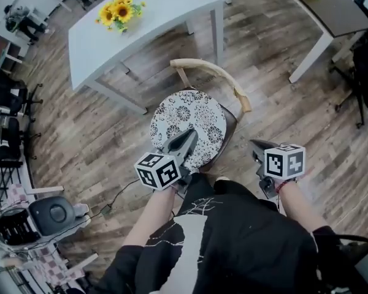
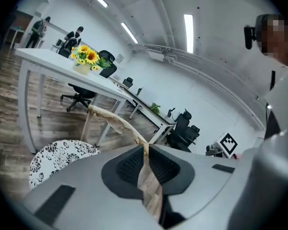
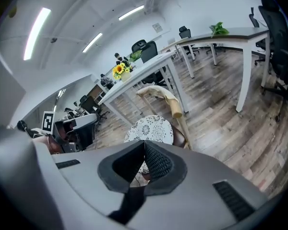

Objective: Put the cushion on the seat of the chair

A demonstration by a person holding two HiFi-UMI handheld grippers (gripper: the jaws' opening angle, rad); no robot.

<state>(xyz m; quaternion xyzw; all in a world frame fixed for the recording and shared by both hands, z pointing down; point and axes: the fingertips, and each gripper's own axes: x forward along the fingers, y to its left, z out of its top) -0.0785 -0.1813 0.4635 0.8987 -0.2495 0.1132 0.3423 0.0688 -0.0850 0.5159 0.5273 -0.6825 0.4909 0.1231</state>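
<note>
cushion (image 1: 187, 122) lies flat on chair (image 1: 212, 72) seat, round | left gripper (image 1: 189, 138) pressed together, empty, above its near edge, nearer | right gripper (image 1: 257, 148) pressed together, empty, off beside chair

No readable words or numbers — only black-and-white square patterns on the white cubes (image 1: 157, 170) of the left tool (image 1: 190, 133) and right tool (image 1: 255, 144).
</note>
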